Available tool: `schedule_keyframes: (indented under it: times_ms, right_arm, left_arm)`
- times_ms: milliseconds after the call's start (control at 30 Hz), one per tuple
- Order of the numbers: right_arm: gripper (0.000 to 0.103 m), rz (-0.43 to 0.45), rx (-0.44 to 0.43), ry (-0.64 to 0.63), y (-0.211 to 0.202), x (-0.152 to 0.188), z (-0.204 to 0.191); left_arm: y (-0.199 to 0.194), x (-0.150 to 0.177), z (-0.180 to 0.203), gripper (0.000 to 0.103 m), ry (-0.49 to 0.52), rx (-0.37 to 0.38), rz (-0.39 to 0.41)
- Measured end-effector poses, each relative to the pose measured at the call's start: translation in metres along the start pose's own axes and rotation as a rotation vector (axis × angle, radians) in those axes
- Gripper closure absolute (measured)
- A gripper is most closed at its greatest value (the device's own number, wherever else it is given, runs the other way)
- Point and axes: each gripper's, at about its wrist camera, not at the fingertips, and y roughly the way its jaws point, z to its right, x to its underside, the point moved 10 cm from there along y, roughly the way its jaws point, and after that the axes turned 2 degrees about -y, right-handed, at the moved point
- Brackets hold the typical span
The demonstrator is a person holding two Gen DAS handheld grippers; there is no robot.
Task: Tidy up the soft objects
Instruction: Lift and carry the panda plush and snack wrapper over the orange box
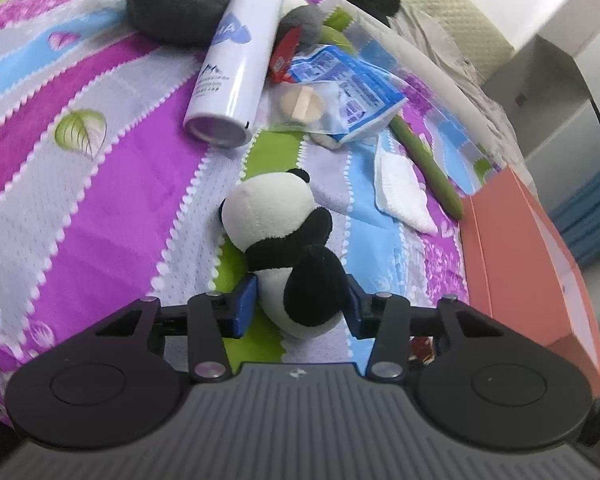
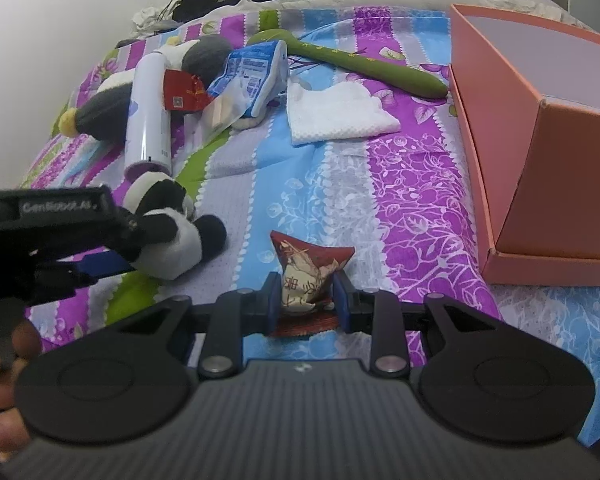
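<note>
Gripping the panda plush (image 1: 284,248) by its lower body, the left claw (image 1: 296,304) keeps its head pointing away; the right claw (image 2: 306,300) pinches an upright red pouch (image 2: 310,268).

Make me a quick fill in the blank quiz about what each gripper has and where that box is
1. The left gripper is closed around the ____ plush toy.
2. The right gripper pinches a small red and cream ____.
3. The open box on the bedspread is ____ in colour.
4. The white spray can lies on its ____.

Missing words: panda; pouch; orange; side
</note>
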Motion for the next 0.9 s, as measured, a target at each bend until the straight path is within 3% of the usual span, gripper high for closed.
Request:
schedule_keyframes:
  times_ms: [400, 900]
  right_arm:
    - [0.072, 0.015, 0.016, -0.055, -0.014, -0.015, -0.004]
    - [0.072, 0.11, 0.037, -0.043, -0.055, -0.067, 0.016]
  left_arm:
    - [-0.015, -0.003, 0.014, 0.054, 0.323, 0.029, -0.112]
    - [-0.034, -0.024, 0.077, 0.054, 0.499, 0.126, -0.118]
